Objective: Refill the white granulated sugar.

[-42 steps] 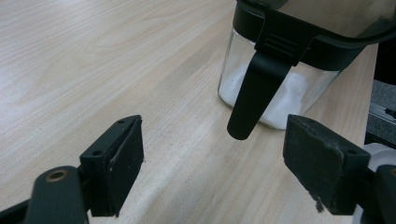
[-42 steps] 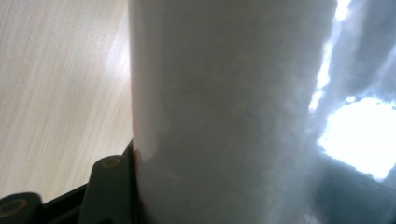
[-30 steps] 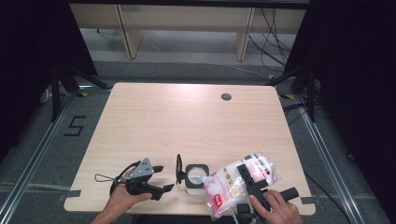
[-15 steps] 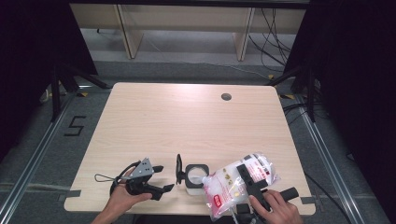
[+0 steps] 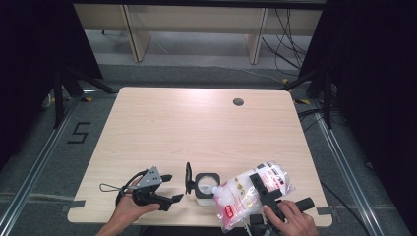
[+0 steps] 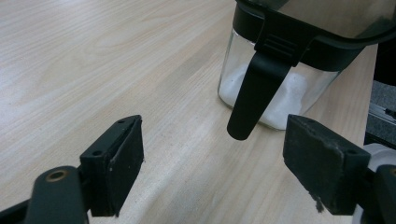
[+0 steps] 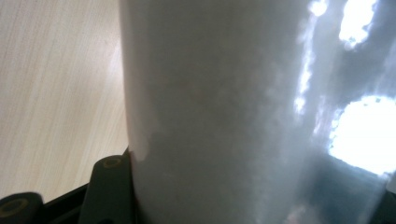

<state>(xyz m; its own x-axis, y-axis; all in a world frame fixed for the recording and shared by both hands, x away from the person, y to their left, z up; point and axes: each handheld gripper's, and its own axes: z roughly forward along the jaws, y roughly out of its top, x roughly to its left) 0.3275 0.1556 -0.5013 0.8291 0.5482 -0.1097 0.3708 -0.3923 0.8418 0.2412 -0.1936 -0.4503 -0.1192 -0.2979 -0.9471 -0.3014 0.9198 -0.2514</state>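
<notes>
Pouring is unchanged from a second ago: the bag (image 5: pixel 253 194) is kept clamped by the right gripper (image 5: pixel 263 189) over the jar (image 5: pixel 205 186), while the left gripper (image 5: pixel 169 189) is held wide open, empty.

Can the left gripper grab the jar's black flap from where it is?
Probably yes. The left gripper is open, and the jar's black flap hangs just ahead with bare table between.

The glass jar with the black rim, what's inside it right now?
The clear glass jar with the black rim holds a white granular powder heaped low at its bottom. Its black hanging clasp covers part of the heap, so the exact fill level behind it is hidden.
</notes>
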